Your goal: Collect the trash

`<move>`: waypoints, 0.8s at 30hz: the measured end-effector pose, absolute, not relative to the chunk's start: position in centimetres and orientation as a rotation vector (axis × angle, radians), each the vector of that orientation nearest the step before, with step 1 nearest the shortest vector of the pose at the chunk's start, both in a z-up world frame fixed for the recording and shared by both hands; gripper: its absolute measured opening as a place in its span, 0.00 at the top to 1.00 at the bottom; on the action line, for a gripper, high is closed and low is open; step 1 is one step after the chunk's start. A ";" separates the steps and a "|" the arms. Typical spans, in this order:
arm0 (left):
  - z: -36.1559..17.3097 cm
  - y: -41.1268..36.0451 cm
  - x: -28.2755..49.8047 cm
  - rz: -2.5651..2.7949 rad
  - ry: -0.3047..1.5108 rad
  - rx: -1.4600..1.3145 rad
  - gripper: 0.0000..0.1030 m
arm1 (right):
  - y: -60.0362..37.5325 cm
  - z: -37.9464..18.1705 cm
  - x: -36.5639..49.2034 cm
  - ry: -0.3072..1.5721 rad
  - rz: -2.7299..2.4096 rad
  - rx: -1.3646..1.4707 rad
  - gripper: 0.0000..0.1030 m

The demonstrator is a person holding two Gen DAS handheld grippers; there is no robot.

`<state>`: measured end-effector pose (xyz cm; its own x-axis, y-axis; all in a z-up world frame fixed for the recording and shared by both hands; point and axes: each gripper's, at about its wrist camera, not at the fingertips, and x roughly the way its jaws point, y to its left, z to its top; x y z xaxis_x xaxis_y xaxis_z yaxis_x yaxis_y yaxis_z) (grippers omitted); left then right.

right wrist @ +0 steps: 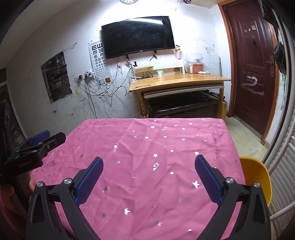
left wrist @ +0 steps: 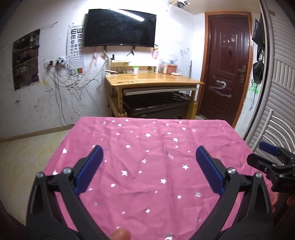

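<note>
1. hovering over the pink starred surface (left wrist: 147,147), the left hand-held gripper (left wrist: 148,157) and the right hand-held gripper (right wrist: 148,167) both gape wide, empty.
2. no trash in view — weight, softness and grip point cannot be judged.

Near edge of the pink star cloth (left wrist: 147,166) cut off by the bottom of both views, so the table beneath stays hidden. Only a blurred fingertip (left wrist: 119,233) showing at the bottom edge of the left view. Right gripper (left wrist: 272,158) cut off at the right border there, its jaws seen edge-on. Left gripper (right wrist: 35,145) cropped the same way at the left border of the right view, small print on its body too blurred to read. Yellow chair (right wrist: 258,184) half hidden behind the cloth and a gripper arm. Clock (right wrist: 129,1) sliced by the top edge. Lower rows of the eye chart (left wrist: 75,48) too small to make out. Contents of the dark wall recess (left wrist: 26,59) indistinct. Small items on the wooden desk (left wrist: 153,77) too small to identify.
</note>
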<state>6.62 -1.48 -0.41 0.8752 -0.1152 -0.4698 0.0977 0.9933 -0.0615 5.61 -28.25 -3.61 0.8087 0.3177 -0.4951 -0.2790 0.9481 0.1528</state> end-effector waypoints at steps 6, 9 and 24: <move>-0.2 -0.1 5.6 -0.113 0.491 -0.056 0.06 | -27.2 -3.2 5.1 0.537 0.328 0.057 0.09; 0.0 0.2 5.4 -0.106 0.485 -0.058 0.06 | -26.8 -3.2 5.1 0.539 0.332 0.054 0.09; -0.3 0.2 5.4 -0.092 0.492 -0.057 0.06 | -26.9 -3.4 4.8 0.534 0.331 0.049 0.09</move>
